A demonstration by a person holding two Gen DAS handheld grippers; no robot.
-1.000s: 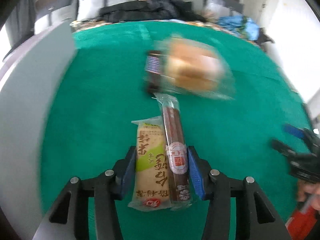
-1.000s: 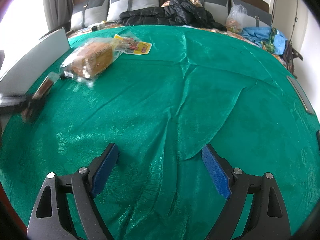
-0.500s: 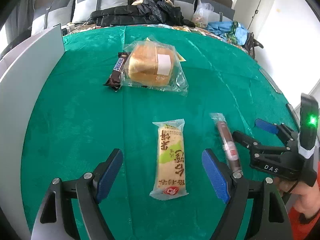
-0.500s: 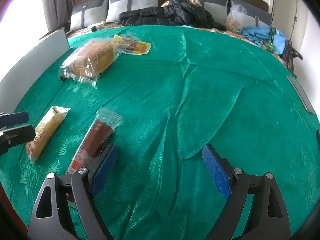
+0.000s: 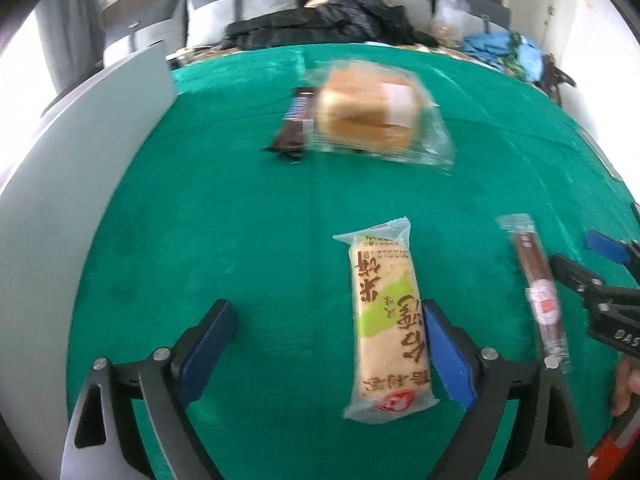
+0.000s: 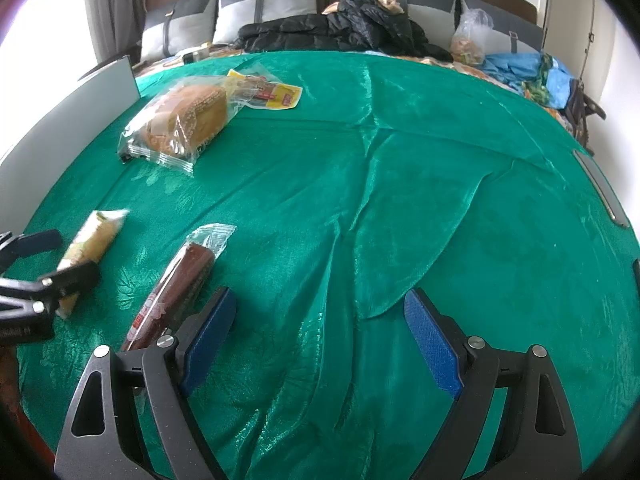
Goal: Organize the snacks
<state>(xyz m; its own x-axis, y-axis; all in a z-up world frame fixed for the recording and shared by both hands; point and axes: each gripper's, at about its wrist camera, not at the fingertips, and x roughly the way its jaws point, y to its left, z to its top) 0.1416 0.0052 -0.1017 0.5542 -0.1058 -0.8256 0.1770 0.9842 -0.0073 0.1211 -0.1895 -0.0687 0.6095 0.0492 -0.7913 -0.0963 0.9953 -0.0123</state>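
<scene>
On the green-clothed desk (image 6: pixel 400 184), near its front-left corner, I see two long snacks lying side by side but apart: a rice-cracker packet (image 5: pixel 390 320) with a green band and a brown sausage stick (image 6: pixel 172 284) in a clear wrapper. My left gripper (image 5: pixel 328 344) hangs just above the cloth with its jaws spread wide; they have just been opening. The rice-cracker packet lies flat between them, close against the right blue pad (image 5: pixel 448 356) and well clear of the left one. Whether that pad touches the wrapper I cannot tell. The sausage stick lies outside the left gripper, between it and my right gripper (image 6: pixel 316 336).

My right gripper also has its jaws spread wide, with only wrinkled cloth between them. The near end of the sausage stick runs behind its left finger (image 6: pixel 204 332).

Toward the back-left corner of the desk lies a bread loaf (image 6: pixel 184 120) in a clear bag. A dark chocolate bar (image 5: pixel 294 124) lies against its left side, blurred in the left wrist view. A yellow snack packet (image 6: pixel 272 94) lies just behind the loaf, touching the bag. A grey panel (image 6: pixel 68 120) stands upright along the left edge of the desk. Beyond the back edge are a black jacket (image 6: pixel 340 28), a clear plastic bag (image 6: pixel 470 36) and blue cloth (image 6: pixel 520 68).
</scene>
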